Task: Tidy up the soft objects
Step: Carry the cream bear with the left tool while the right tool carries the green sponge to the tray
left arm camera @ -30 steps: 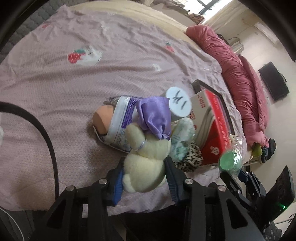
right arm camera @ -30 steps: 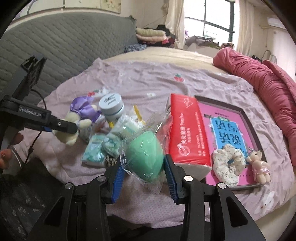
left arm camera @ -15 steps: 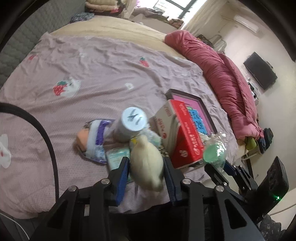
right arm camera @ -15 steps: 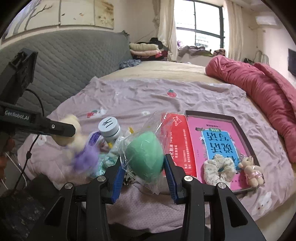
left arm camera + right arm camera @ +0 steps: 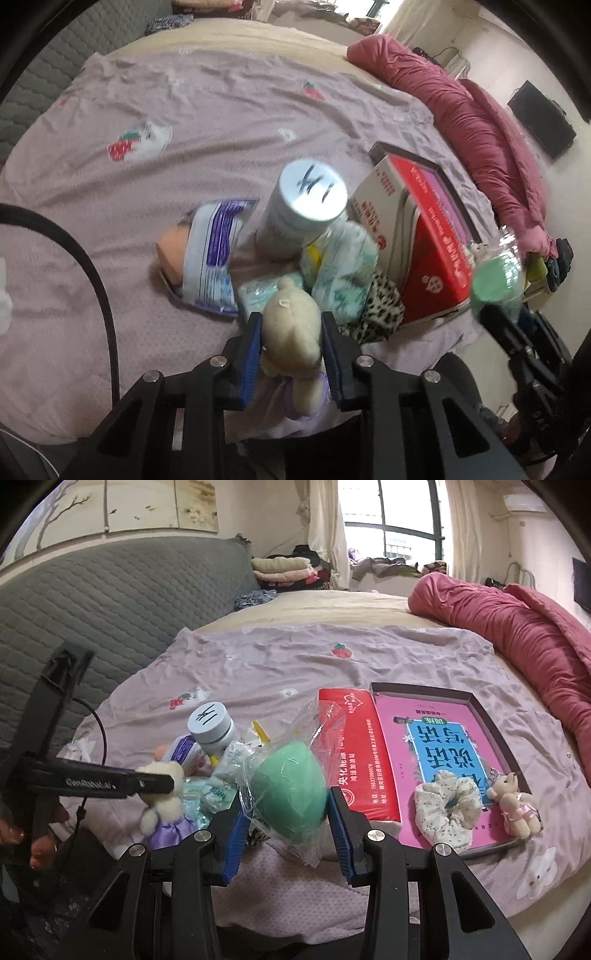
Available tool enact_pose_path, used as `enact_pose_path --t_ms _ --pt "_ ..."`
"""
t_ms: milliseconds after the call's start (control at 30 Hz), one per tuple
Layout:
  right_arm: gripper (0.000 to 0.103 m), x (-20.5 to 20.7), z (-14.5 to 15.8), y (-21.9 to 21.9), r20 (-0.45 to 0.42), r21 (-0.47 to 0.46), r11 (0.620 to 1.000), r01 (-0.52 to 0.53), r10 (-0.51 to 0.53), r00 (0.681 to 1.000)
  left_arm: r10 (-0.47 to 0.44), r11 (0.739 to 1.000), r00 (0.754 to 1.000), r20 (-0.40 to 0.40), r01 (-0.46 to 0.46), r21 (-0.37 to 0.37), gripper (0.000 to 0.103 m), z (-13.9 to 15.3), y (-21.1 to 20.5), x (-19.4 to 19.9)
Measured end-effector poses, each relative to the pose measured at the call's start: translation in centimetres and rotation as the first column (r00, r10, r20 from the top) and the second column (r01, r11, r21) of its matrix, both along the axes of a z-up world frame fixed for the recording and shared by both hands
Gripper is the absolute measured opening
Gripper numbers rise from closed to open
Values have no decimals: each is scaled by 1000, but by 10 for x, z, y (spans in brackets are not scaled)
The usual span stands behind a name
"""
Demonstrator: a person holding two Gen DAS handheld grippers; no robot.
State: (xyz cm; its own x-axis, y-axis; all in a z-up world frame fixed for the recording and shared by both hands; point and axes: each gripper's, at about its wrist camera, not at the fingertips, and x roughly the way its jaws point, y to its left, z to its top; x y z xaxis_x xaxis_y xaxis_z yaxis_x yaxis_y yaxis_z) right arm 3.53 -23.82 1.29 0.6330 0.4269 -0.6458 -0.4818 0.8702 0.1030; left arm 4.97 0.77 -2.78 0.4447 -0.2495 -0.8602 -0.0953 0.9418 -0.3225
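A cream plush bear in a purple dress is squeezed between the blue pads of my left gripper, whose jaws are closing on it. From the right wrist view the bear hangs from the left gripper above the near edge of the bed. My right gripper is shut on a green sponge wrapped in a clear plastic bag. A floral scrunchie and a small bear in pink lie in the pink box tray.
On the lilac bedspread lies a pile: a white lidded bottle, wipe packets, a wrapped orange sponge, a leopard-print piece and a red tissue pack. A red duvet lies along the right, a grey headboard to the left.
My left gripper has lifted the plush bear off the pile and drawn back toward the bed's near edge, its jaws narrower. The right gripper still holds the bagged sponge in place.
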Motion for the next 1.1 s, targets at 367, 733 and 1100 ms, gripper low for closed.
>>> enact_pose_path --t_ms 367,733,1100 --pt "42 6 28 -31 65 33 997 76 -78 995 -74 997 990 118 75 -6 31 68 -34 1" --pt "42 25 54 -113 136 25 969 244 -245 960 -178 984 961 213 179 16 31 128 -111 39" --pt "42 34 50 -173 126 26 949 314 -314 941 -307 951 925 224 309 29 31 135 -202 82"
